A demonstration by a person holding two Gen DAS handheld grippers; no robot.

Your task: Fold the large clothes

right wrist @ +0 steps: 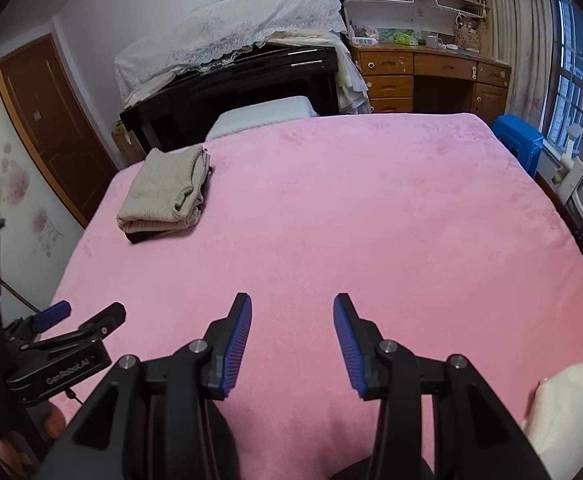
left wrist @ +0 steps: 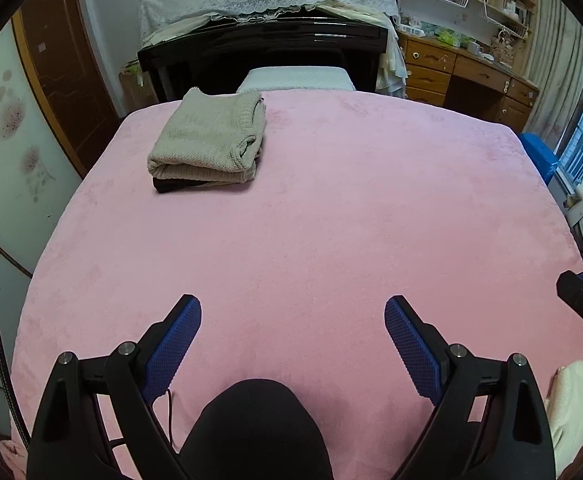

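Note:
A folded beige knit sweater (left wrist: 207,138) (right wrist: 167,190) lies on a dark folded garment (left wrist: 175,185) at the far left of the pink bed cover (left wrist: 331,220) (right wrist: 351,220). My left gripper (left wrist: 293,316) hovers open over the near edge, with nothing between its blue pads. My right gripper (right wrist: 292,312) is also open and empty over the near part of the cover. A cream fluffy garment (left wrist: 575,408) (right wrist: 567,404) lies at the near right corner. A dark rounded cloth (left wrist: 251,424) sits at the near edge below the left gripper.
A black piano (left wrist: 263,52) under a lace cloth stands behind the bed, with a white pillow (left wrist: 295,79) at its foot. A wooden desk (right wrist: 423,76) and shelves are at the back right, with a blue stool (right wrist: 517,140) and a window to the right.

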